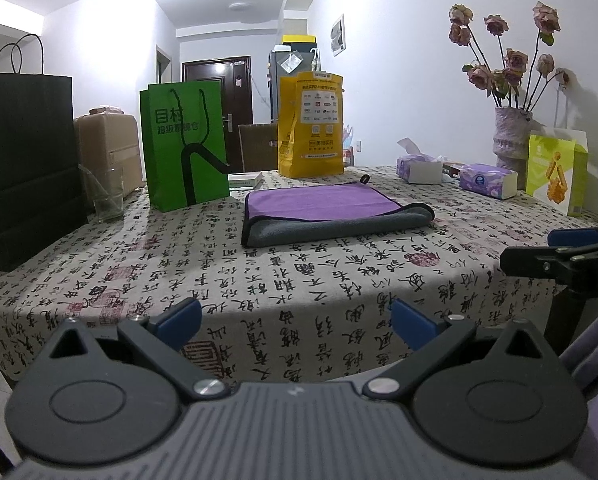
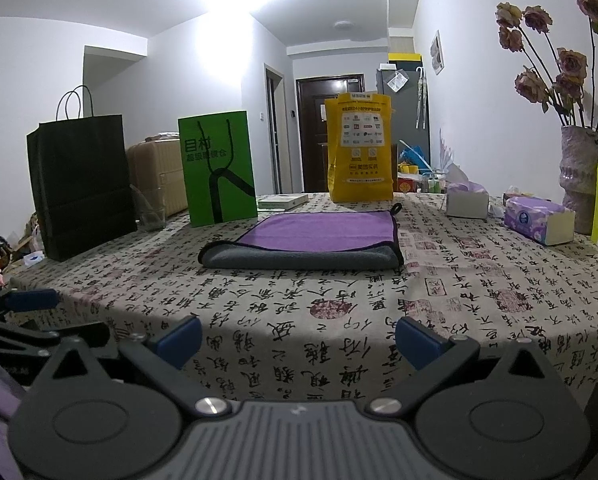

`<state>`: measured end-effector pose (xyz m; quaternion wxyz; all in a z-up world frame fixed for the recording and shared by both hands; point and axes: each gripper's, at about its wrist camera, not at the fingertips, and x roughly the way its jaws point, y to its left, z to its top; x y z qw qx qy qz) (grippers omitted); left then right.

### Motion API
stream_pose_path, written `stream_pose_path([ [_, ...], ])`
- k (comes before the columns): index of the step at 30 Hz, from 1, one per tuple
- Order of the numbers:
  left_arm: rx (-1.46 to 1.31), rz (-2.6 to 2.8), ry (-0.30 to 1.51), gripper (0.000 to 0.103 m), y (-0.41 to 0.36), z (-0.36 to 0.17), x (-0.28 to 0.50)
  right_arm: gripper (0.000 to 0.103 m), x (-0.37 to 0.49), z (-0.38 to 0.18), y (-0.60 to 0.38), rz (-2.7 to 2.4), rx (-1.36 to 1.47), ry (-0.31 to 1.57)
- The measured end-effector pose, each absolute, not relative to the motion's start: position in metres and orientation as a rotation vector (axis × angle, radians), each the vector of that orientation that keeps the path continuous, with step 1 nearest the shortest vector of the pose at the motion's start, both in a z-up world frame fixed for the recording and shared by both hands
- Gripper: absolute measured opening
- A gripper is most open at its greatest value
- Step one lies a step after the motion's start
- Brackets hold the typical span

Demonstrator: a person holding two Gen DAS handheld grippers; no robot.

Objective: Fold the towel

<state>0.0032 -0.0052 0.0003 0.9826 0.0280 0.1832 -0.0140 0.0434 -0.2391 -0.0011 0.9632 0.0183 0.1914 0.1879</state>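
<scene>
Hovering short of the towel (image 1: pixel 331 210), both the left gripper (image 1: pixel 295 320) and right gripper (image 2: pixel 299 338) keep jaws spread, empty; towel lies folded once on the worktop (image 1: pixel 259 280), so they can approach it.

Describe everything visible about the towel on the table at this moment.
The towel is a soft, plush-looking cloth, purple on its upper face and grey on the other, edged with dark piping. It lies flat on the patterned tablecloth, already folded over once: the grey side wraps around the rounded near edge. A small dark hanging loop sticks out at its far right corner. Neither gripper touches it; both are open and held back near the table's edge.
</scene>
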Motion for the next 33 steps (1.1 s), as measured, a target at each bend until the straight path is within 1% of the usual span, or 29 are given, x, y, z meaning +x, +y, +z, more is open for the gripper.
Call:
stream_pose_path([
  [7, 0.066, -0.027, 0.379, 0.103, -0.004, 0.0, 0.006, 0.103, 0.047, 0.0, -0.242, 0.366, 0.043, 0.384],
  [12, 0.045, -0.004, 0.374, 0.103, 0.006, 0.005, 0.023, 0.103, 0.053, 0.0, -0.245, 0.34, 0.027, 0.357],
  [16, 0.049, 0.02, 0.354, 0.103, 0.014, 0.008, 0.039, 0.103, 0.065, 0.001, -0.249, 0.323, 0.011, 0.328],
  [21, 0.052, 0.025, 0.392, 0.103, 0.025, 0.006, 0.062, 0.103, 0.088, 0.003, -0.252, 0.323, 0.025, 0.334],
  [25, 0.051, 0.025, 0.384, 0.103, 0.029, 0.007, 0.079, 0.103, 0.111, 0.002, -0.253, 0.318, 0.01, 0.335],
  [31, 0.048, 0.017, 0.409, 0.099, 0.031, 0.008, 0.124, 0.103, 0.16, -0.01, -0.251, 0.328, -0.045, 0.377],
  [33, 0.044, 0.011, 0.443, 0.095, 0.032, 0.007, 0.143, 0.103, 0.177, -0.013, -0.25, 0.331, -0.057, 0.385],
])
